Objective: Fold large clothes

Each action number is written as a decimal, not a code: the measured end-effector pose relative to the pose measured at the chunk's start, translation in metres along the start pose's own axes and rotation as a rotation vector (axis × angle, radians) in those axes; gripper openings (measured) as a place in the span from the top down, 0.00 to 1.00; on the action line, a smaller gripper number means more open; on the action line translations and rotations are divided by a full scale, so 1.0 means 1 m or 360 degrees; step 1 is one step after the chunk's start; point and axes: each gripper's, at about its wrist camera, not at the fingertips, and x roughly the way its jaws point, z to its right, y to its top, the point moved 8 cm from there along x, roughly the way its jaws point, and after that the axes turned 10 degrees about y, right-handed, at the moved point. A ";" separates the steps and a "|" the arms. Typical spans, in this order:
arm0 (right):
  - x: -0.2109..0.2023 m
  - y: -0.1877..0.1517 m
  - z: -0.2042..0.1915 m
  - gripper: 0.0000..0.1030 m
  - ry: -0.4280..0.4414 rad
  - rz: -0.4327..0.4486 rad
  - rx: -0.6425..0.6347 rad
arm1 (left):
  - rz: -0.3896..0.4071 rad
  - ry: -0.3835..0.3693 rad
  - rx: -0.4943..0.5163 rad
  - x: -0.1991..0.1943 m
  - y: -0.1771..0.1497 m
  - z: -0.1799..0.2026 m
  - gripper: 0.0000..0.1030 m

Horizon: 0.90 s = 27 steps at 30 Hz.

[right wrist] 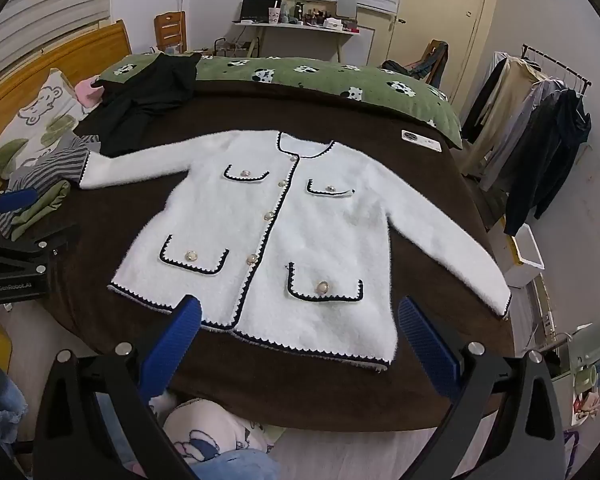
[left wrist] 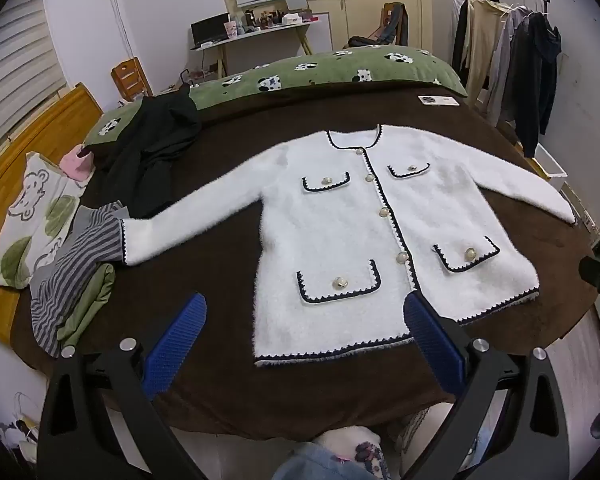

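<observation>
A white fluffy cardigan (left wrist: 328, 236) with dark trim, gold buttons and several pockets lies flat, face up, on the brown blanket (left wrist: 204, 280), both sleeves spread out. It also shows in the right wrist view (right wrist: 300, 240). My left gripper (left wrist: 304, 320) is open and empty, held above the hem at the near edge of the bed. My right gripper (right wrist: 298, 324) is open and empty, held above the hem too. The left gripper also shows at the left edge of the right wrist view (right wrist: 16, 236).
A striped garment over a green one (left wrist: 72, 284) lies at the left sleeve's cuff. A black garment (left wrist: 152, 160) lies behind it. A green cow-print quilt (left wrist: 320, 72) runs along the far side. Pillows (left wrist: 32, 216) sit left. A clothes rack (left wrist: 512, 60) stands right.
</observation>
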 end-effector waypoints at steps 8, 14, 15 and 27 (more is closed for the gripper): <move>0.002 -0.001 -0.003 0.05 -0.0006 -0.0019 -0.0002 | -0.0005 0.0001 0.0001 -0.001 0.000 0.000 0.06; 0.000 0.006 -0.001 0.05 0.0014 -0.0009 0.0017 | -0.0006 -0.0003 0.0002 -0.002 -0.002 0.000 0.06; -0.001 0.007 -0.002 0.05 0.0012 -0.0008 0.0019 | -0.0007 -0.0007 0.0003 -0.002 -0.003 0.000 0.06; 0.005 -0.003 0.003 0.05 0.0028 0.0004 0.0046 | -0.0037 -0.0018 0.0019 0.004 -0.004 0.003 0.06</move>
